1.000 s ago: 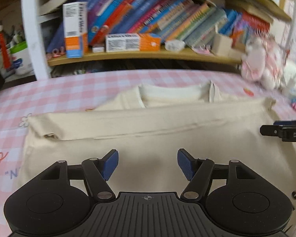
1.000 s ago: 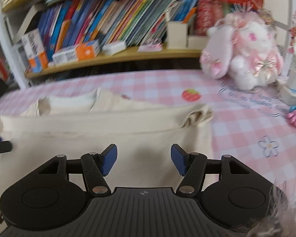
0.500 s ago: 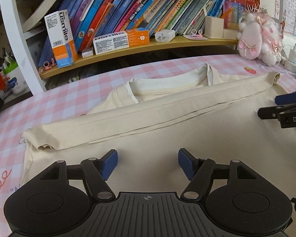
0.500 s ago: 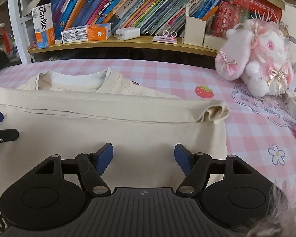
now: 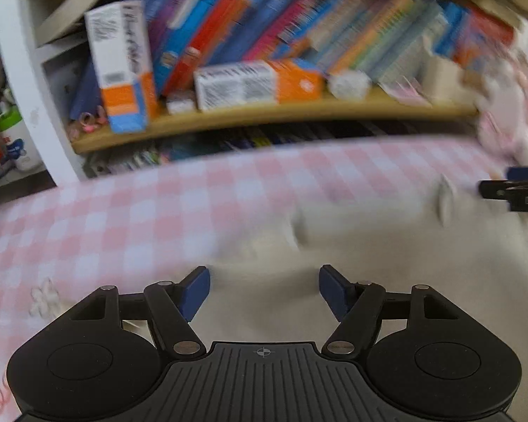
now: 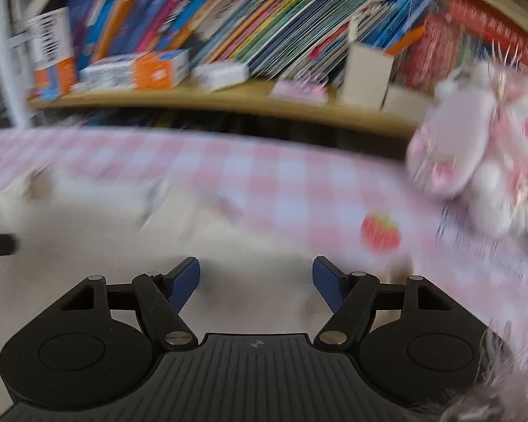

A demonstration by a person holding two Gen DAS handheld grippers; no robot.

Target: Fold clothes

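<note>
We see a cream shirt [image 5: 387, 256] lying flat on the pink checked tablecloth [image 5: 123, 218], blurred, in front of the bookshelf [image 6: 228, 98]. Our left claw [image 5: 264, 290] and right claw [image 6: 256, 283] both hover over it, jaws wide, holding nothing. A plush rabbit [image 6: 475, 154] sits right of the shirt, below the shelf.

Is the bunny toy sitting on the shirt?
No, the bunny toy sits on the pink checked cloth, apart from the shirt.
</note>
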